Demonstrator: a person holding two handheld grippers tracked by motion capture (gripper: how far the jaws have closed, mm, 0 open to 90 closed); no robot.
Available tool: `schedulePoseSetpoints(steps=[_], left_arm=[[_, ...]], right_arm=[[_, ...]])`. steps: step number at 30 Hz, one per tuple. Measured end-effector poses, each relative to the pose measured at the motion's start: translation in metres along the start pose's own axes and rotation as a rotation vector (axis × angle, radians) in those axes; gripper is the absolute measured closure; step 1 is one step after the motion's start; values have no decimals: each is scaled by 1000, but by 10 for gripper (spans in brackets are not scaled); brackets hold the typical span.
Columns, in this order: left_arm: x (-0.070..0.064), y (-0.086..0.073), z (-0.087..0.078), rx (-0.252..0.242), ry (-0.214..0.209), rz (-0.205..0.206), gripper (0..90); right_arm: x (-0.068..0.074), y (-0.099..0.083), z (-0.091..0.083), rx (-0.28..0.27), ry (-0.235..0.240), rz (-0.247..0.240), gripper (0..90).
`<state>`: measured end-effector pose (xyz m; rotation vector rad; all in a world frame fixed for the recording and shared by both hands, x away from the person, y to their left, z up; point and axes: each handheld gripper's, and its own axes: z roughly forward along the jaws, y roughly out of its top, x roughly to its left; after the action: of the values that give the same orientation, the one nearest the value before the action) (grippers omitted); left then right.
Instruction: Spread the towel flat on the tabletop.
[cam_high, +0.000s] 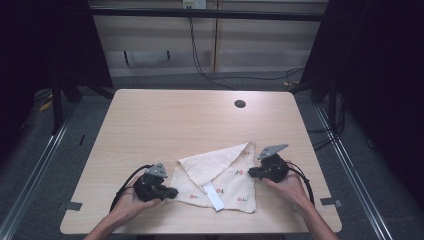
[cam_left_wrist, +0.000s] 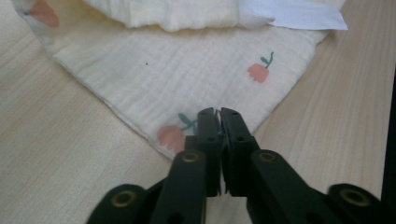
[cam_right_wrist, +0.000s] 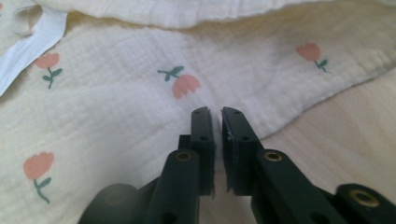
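hands low at opposite cloth (cam_high: 220, 177) corners, left hand-held gripper (cam_left_wrist: 218, 114) and right hand-held gripper (cam_right_wrist: 215, 114) each pinching its edge.

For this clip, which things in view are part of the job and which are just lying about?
In the job:
- cream cloth with tulip print, partly folded, white label on it
- left tool, shut on the cloth's left corner
- right tool, shut on the cloth's right edge

Lying about:
- table and its grommet hole
- black cable on the far wall
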<state>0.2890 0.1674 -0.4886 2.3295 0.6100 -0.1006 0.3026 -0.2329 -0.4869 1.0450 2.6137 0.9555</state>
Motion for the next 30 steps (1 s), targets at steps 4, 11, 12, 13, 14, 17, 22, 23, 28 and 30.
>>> schedulePoseSetpoints(steps=[4, 11, 12, 13, 14, 17, 22, 23, 28, 30], left_arm=[[-2, 19, 5, -62, -5, 18, 778], [-8, 51, 32, -93, -31, 42, 636], [-9, 54, 37, -84, -33, 52, 611], [-11, 56, 41, -78, -21, 63, 609], [-12, 58, 44, -64, -12, 77, 602], [-9, 61, 55, -49, 22, 100, 585], [-11, 58, 60, -24, 27, 125, 608], [-13, 58, 60, -21, 28, 122, 646], [-20, 54, 61, -27, 14, 85, 827], [-23, 55, 60, -4, 7, 95, 847]], right_arm=[[2, 5, -2, -47, 1, 18, 741], [4, 4, 2, -61, 13, 22, 711], [4, 3, 3, -63, 13, 20, 704], [5, 2, 2, -60, 16, 28, 704], [5, 1, 2, -60, 8, 22, 700], [7, -1, 3, -56, 12, 27, 692], [8, -2, 2, -67, 18, 33, 667], [8, -2, 1, -71, 23, 35, 663], [15, 0, 0, -77, 47, 24, 653], [17, -1, 3, -63, 46, 18, 647]])
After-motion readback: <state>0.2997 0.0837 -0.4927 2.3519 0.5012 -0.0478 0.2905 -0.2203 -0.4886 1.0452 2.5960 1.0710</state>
